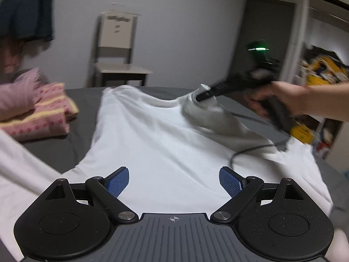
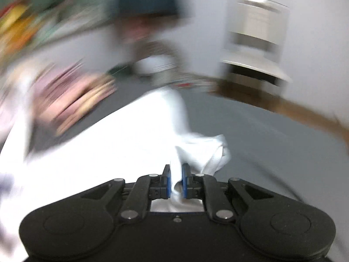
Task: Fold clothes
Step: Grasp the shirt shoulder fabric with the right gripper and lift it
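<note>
- My right gripper is pinching a bunched corner of the white T-shirt, and the cloth stands up in a small peak between the two blue pads.
- My left gripper is spread wide and holds nothing; it hovers over the near part of the shirt.
- The shirt lies spread on the grey bed, towards its middle, with the lifted corner over the right side.
- I judge that the thin cotton can slip out of the pinch if I pull fast, because only a little cloth is held.
- The right view is strongly blurred, so I cannot tell how deep the cloth sits.
- The black cable lies across the shirt and could drag it or get caught in the fold.
- The fabric is smooth and soft, with shallow wrinkles.
- The folded pink knit near the left edge looks thicker and textured.
</note>
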`<state>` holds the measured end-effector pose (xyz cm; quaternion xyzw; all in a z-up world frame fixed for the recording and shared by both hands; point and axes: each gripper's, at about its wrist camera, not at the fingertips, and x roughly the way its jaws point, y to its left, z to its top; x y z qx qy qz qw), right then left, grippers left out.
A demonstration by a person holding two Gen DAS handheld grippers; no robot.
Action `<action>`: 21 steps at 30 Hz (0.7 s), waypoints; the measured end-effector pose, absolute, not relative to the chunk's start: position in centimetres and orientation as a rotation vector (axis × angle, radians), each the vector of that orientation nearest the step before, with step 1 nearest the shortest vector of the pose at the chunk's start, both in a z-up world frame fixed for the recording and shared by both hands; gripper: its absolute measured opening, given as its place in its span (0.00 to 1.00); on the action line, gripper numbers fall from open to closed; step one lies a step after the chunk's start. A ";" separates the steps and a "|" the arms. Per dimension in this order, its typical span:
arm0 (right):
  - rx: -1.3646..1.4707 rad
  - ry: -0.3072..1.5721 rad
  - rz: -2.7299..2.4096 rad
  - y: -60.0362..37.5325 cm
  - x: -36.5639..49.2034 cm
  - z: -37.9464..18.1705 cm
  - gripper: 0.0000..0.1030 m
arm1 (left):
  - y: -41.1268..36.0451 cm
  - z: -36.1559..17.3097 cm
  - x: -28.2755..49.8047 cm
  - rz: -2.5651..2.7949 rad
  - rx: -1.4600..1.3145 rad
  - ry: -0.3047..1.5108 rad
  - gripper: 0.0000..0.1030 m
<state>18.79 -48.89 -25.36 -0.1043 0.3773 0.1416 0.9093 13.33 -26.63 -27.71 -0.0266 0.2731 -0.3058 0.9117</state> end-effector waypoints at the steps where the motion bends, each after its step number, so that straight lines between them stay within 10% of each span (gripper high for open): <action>1: -0.288 0.810 0.335 -46.9 17.8 -25.8 0.12 | -26.7 -27.9 13.6 -0.618 -0.069 0.574 0.88; 8: -0.272 0.844 0.372 -43.2 13.1 -26.1 0.49 | -26.8 -29.1 13.4 -0.638 -0.020 0.590 0.88; 15: -0.094 0.775 0.167 -46.4 15.3 -23.6 0.49 | -27.0 -28.1 12.6 -0.645 -0.024 0.588 0.88; 21: 0.182 0.869 0.128 -48.5 20.1 -25.5 0.29 | -27.5 -28.0 12.2 -0.675 -0.015 0.625 0.88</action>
